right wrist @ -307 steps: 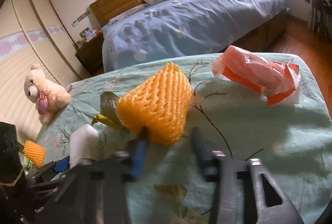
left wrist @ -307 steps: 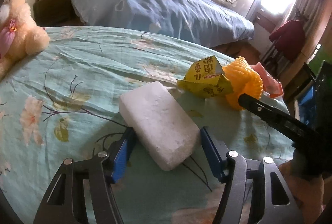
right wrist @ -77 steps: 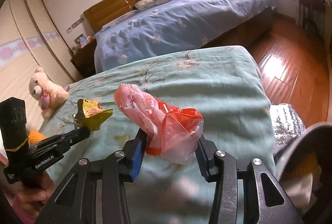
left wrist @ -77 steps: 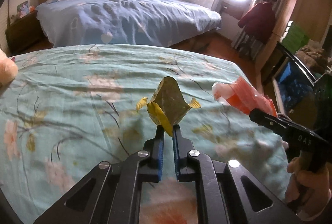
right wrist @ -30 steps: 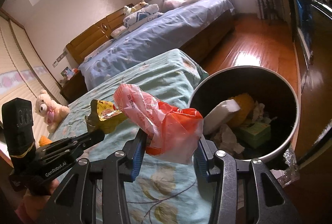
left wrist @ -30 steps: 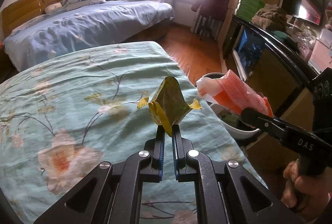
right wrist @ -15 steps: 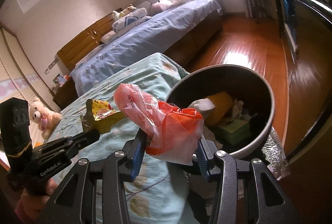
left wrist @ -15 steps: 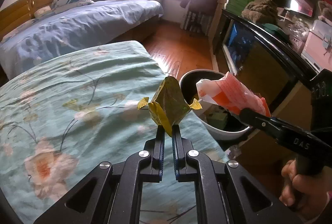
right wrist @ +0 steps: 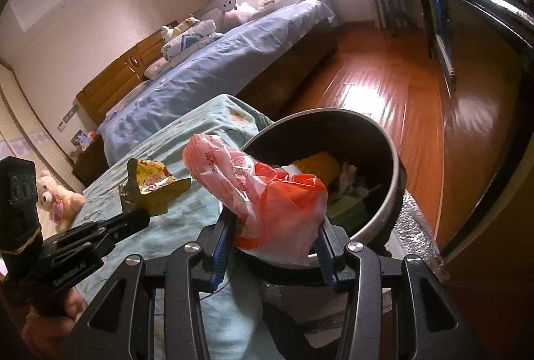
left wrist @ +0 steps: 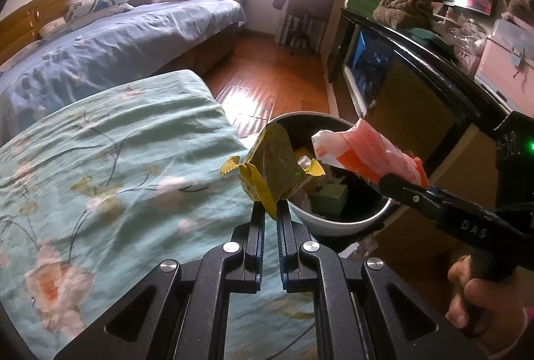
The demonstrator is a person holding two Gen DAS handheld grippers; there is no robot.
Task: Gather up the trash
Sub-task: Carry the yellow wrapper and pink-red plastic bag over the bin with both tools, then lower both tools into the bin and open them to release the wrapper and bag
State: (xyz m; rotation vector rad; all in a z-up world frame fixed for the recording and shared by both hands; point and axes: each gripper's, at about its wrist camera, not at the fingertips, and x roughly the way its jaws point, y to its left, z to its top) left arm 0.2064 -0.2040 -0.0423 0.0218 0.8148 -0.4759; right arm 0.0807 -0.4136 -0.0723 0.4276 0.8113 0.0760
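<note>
Bedding first: I see the floral teal bedspread (left wrist: pixel 110 166) filling the left of my left wrist view, with a second bed under a blue cover (left wrist: pixel 110 49) beyond it. Past the teal bed's corner stands one round trash bin (left wrist: pixel 337 223), dark inside with a pale rim. In it I count a yellow foam net (right wrist: pixel 317 164), a white block partly hidden, a green box (right wrist: pixel 347 209) and crumpled paper. One orange plastic bag (right wrist: pixel 270 199) sits clamped between my right gripper (right wrist: pixel 273 249) fingers, jaws spread fairly wide around it, the bag hanging over the bin's near rim. One yellow snack wrapper (left wrist: pixel 273 169) is pinched in my left gripper (left wrist: pixel 270 216), jaws nearly together, held at the bin's bed-side edge. One teddy bear (right wrist: pixel 58 196) sits far back on the teal bed.
</note>
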